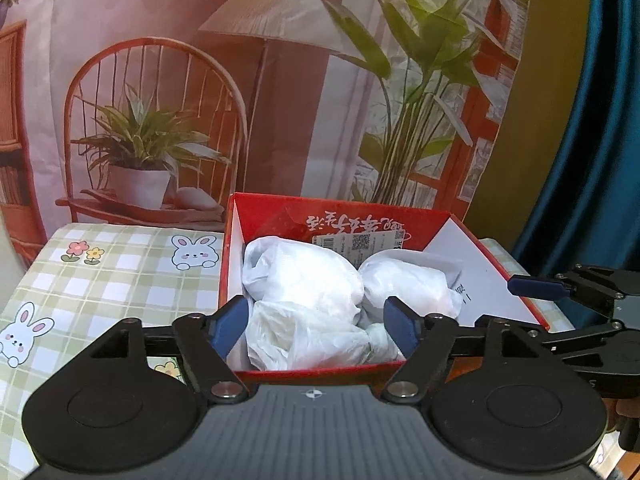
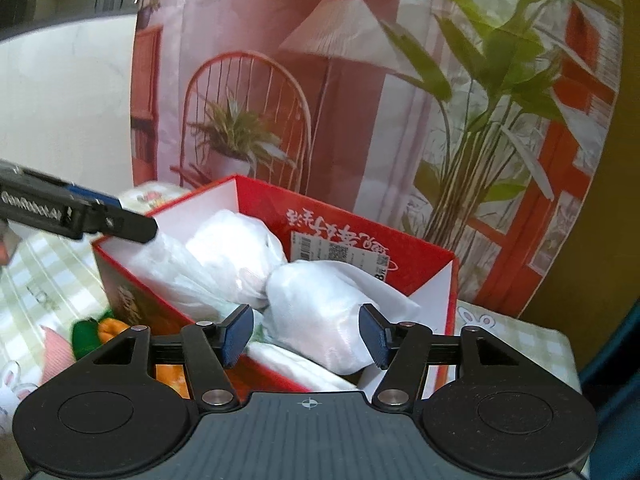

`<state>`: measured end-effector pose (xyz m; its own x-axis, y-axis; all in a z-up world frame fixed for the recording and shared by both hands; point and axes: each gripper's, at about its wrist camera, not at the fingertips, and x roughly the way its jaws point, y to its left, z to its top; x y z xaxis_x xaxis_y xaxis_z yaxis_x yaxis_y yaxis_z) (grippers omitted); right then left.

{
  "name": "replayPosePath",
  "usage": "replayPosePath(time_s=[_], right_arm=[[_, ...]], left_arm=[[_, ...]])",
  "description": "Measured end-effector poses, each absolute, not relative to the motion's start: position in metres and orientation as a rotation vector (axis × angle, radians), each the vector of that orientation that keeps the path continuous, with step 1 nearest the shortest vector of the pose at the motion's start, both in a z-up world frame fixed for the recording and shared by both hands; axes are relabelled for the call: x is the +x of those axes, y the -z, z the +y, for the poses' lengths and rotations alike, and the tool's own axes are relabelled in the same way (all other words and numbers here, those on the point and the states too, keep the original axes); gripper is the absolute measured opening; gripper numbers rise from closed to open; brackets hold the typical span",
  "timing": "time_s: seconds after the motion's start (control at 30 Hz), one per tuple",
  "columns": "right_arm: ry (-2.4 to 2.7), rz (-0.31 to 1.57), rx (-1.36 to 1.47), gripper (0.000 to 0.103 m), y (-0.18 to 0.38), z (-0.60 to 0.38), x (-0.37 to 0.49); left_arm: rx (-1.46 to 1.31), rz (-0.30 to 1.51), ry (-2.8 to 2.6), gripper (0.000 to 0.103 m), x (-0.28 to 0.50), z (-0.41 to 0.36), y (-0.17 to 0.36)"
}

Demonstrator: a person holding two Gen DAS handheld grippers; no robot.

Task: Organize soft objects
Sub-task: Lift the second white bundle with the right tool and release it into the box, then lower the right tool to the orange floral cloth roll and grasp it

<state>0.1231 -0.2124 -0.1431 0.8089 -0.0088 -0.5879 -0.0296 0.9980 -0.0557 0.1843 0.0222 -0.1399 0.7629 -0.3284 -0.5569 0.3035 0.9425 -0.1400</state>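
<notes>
Below left tool point(image 1: 316, 326), bundles point(image 1: 304, 280), box point(image 1: 400, 224)

Box point(image 1: 476, 264) floor hidden under the white bags point(image 1: 304, 280); I cannot count the bags, as their folds run together. Near wall of the box is covered by my left tongs point(image 1: 316, 326) body. Label point(image 1: 360, 242) on the far wall: print too small to read, lower edge behind a bag. Right tongs point(image 1: 540, 286) cut off at the left view's right edge. In the right view, an orange-and-green soft thing point(image 2: 108, 326) beside the box is blurred and half behind the tongs; I cannot identify it. Bench point(image 2: 532, 340) corner only partly seen.
</notes>
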Motion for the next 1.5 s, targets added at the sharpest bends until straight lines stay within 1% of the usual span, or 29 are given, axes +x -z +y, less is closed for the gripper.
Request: replayPosePath(time_s=[0.3, 0.77, 0.93, 1.17, 1.5], right_arm=[[0.028, 0.562, 0.026, 0.057, 0.152, -0.204, 0.093], [0.012, 0.563, 0.019, 0.057, 0.166, -0.195, 0.080], [0.005, 0.553, -0.012, 0.058, 0.173, -0.190, 0.075], [-0.009, 0.583, -0.011, 0.058, 0.184, -0.189, 0.069], [-0.003, 0.681, 0.039, 0.058, 0.216, -0.195, 0.072]], left_arm=[[-0.017, 0.594, 0.330, 0.078, 0.163, 0.022, 0.141], [-0.013, 0.587, 0.362, 0.078, 0.147, 0.021, 0.153], [-0.020, 0.591, 0.371, 0.078, 0.141, 0.024, 0.160], [-0.031, 0.609, 0.391, 0.078, 0.134, 0.031, 0.171], [-0.085, 0.704, 0.420, 0.078, 0.144, 0.030, 0.204]])
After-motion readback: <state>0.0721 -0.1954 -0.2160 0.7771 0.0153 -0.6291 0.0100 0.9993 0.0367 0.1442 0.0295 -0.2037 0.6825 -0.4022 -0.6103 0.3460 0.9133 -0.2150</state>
